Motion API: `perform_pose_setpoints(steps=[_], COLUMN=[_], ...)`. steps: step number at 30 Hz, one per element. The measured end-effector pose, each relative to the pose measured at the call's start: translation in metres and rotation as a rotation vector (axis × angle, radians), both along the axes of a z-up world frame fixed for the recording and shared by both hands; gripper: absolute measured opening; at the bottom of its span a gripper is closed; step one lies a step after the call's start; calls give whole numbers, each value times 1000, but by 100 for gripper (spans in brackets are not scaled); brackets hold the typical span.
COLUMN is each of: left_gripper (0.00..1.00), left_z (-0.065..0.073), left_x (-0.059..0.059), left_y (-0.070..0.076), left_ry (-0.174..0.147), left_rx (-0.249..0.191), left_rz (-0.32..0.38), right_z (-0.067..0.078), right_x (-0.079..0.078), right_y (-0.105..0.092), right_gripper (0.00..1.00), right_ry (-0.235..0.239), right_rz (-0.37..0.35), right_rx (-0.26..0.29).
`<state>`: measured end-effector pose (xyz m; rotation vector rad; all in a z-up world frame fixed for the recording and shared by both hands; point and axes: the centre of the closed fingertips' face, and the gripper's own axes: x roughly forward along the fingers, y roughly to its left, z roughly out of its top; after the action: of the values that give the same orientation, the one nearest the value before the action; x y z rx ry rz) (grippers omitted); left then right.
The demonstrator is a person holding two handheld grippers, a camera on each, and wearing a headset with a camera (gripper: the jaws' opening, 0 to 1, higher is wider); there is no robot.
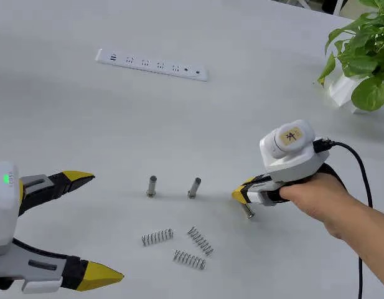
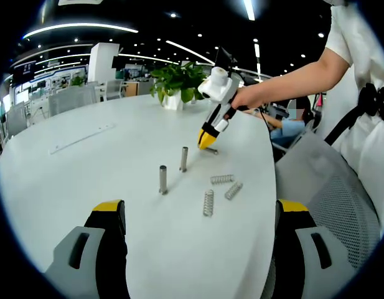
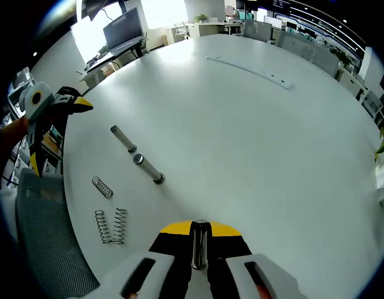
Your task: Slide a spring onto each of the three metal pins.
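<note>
My right gripper [image 1: 241, 195], right of centre, clamps a pin [image 1: 248, 212]; I should hold it steady while my left gripper [image 1: 95, 225], jaws spread, takes a spring [image 1: 157, 237] at lower centre.

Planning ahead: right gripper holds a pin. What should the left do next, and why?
Probably move the open left gripper to the nearest spring and grasp it: the right gripper grips a pin, and all three springs lie loose on the table.
</note>
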<state>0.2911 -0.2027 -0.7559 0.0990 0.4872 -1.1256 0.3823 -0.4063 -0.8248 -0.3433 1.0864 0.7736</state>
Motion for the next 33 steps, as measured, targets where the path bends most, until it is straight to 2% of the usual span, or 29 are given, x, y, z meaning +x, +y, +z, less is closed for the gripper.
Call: perform_pose_setpoints(steps=[33], left_gripper=[99], left_z=[0], left_x=[1], left_y=[-2], left_ry=[4], left_rx=[1], left_rz=[-1], right_z=[20], right_x=[-11], right_y=[-13], right_gripper=[3], right_ry=[-93], right_rz=[-32], right_rx=[88])
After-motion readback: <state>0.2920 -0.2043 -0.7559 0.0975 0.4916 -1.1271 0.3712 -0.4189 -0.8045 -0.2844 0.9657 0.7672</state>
